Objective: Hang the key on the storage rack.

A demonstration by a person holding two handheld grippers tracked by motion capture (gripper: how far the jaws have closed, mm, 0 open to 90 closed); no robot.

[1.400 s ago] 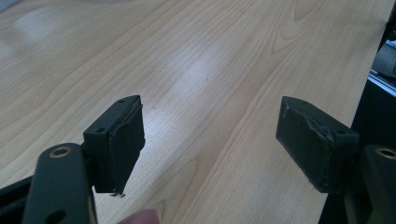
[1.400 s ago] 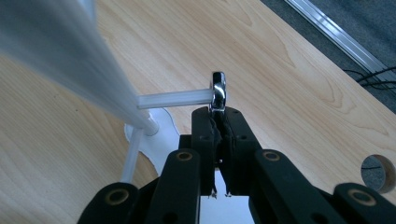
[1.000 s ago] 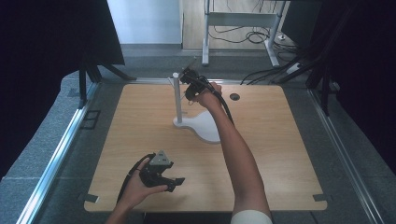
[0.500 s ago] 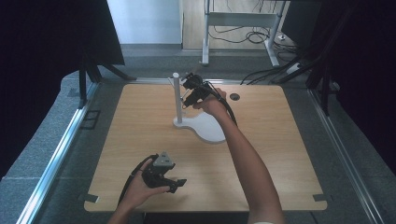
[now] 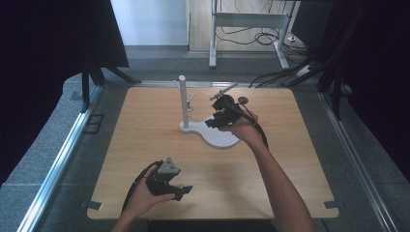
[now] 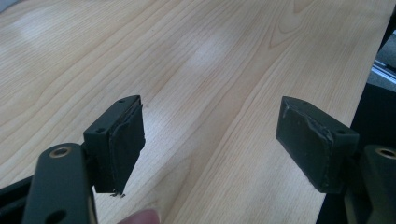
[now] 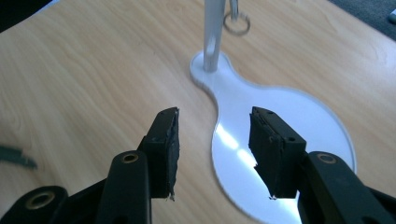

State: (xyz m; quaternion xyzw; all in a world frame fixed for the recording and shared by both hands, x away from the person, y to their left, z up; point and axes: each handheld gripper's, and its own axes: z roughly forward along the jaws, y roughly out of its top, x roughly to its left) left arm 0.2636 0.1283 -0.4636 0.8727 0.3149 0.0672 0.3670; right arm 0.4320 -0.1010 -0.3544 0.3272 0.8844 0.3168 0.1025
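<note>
Landmark: white stand (image 5: 212,133), its post (image 5: 183,99) upright at the left end of a flat pear-shaped base, on the wooden table (image 5: 145,121).

Left gripper (image 5: 169,180): well in front of the stand, near the table's front edge, jaws wide apart with bare wood between them.

Key ring (image 7: 236,23): hangs from a peg on the post, just right of it.

Right gripper (image 5: 216,119): over the base's right lobe, jaws have just been opening, nothing between them.

Dark round mark (image 5: 242,100): behind the stand, right.
</note>
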